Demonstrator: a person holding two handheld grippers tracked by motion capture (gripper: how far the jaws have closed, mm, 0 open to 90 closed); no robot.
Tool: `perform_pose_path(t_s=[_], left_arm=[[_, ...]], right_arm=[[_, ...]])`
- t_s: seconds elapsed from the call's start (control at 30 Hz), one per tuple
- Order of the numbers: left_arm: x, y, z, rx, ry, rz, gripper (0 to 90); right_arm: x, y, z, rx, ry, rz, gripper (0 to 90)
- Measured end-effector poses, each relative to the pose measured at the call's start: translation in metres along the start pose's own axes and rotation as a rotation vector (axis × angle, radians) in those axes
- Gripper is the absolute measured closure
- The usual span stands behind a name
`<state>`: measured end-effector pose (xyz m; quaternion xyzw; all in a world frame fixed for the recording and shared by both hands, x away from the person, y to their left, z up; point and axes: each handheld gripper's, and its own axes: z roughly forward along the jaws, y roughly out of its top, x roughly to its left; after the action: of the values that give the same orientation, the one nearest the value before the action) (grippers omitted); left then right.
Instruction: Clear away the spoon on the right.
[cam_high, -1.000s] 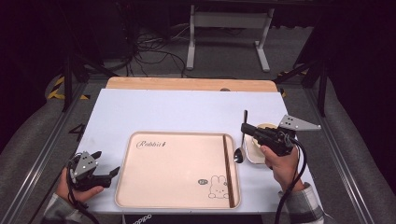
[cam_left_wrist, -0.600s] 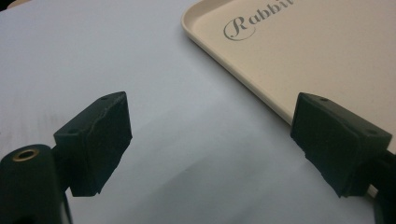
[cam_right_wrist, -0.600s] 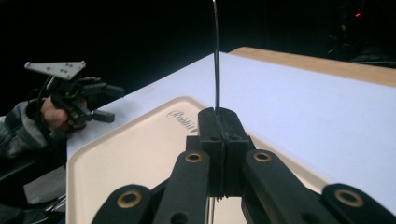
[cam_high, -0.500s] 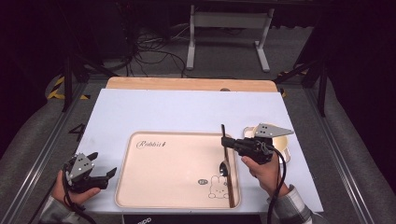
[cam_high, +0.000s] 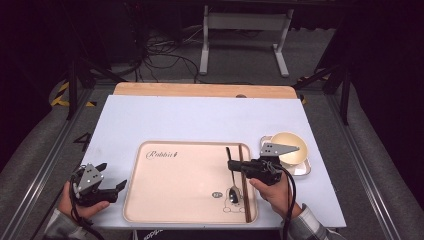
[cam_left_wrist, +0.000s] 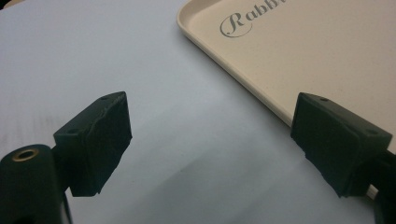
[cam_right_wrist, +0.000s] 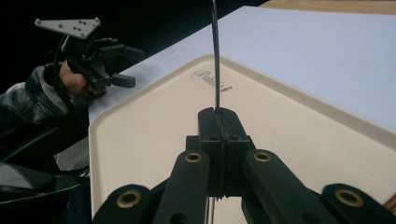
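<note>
A dark spoon (cam_high: 233, 191) is held by its thin handle (cam_right_wrist: 215, 56) in my right gripper (cam_high: 235, 165), which is shut on it over the right part of the beige tray (cam_high: 170, 200). The spoon's bowl end points toward me, near the rabbit drawing; I cannot tell whether it touches the tray. My right gripper (cam_right_wrist: 219, 122) faces the tray's "Rabbit" lettering. My left gripper (cam_high: 117, 186) is open and holds nothing, low over the white table just left of the tray. In its own view the left gripper (cam_left_wrist: 210, 135) frames bare table beside the tray's rim (cam_left_wrist: 261, 100).
A brown chopstick (cam_high: 245, 200) lies along the tray's right edge. A yellow bowl (cam_high: 290, 148) sits on a small white dish (cam_high: 305, 170) right of the tray. A wooden board (cam_high: 200, 90) borders the table's far edge. The other hand and left gripper (cam_right_wrist: 116, 79) appear beyond the tray.
My right gripper has carried the spoon left from beside the bowl to over the tray and lowered it. The left gripper has stayed where it was.
</note>
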<state>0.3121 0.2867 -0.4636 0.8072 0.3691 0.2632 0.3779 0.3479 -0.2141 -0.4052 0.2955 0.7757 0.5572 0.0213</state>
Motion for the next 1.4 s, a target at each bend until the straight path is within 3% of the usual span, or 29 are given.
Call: perform_pose_path(t_s=[0.1, 0.27, 0.73, 1.0, 1.13, 1.33, 1.4], left_arm=[[0.000, 0.000, 0.000, 0.003, 0.000, 0.003, 13.3], [0.000, 0.000, 0.000, 0.004, 0.000, 0.004, 13.2], [-0.001, 0.001, 0.002, 0.014, -0.005, 0.012, 12.9], [-0.001, 0.000, 0.003, 0.020, -0.003, 0.017, 12.8], [-0.002, 0.000, 0.003, 0.021, -0.007, 0.011, 12.8], [-0.002, 0.001, 0.004, 0.022, -0.005, 0.019, 12.8], [-0.002, 0.001, 0.004, 0.025, -0.007, 0.020, 12.8]], right_arm=[[-0.001, -0.007, 0.004, 0.019, 0.018, 0.020, 89.8], [-0.003, -0.012, 0.004, 0.028, 0.002, 0.040, 88.1], [-0.016, -0.028, 0.017, 0.136, -0.108, 0.075, 78.3], [-0.017, -0.031, 0.022, 0.199, -0.190, 0.043, 73.7], [-0.017, -0.031, 0.023, 0.209, -0.207, 0.031, 73.3], [-0.011, -0.027, 0.025, 0.211, -0.180, -0.043, 86.8], [-0.007, -0.026, 0.030, 0.234, -0.155, -0.080, 90.0]])
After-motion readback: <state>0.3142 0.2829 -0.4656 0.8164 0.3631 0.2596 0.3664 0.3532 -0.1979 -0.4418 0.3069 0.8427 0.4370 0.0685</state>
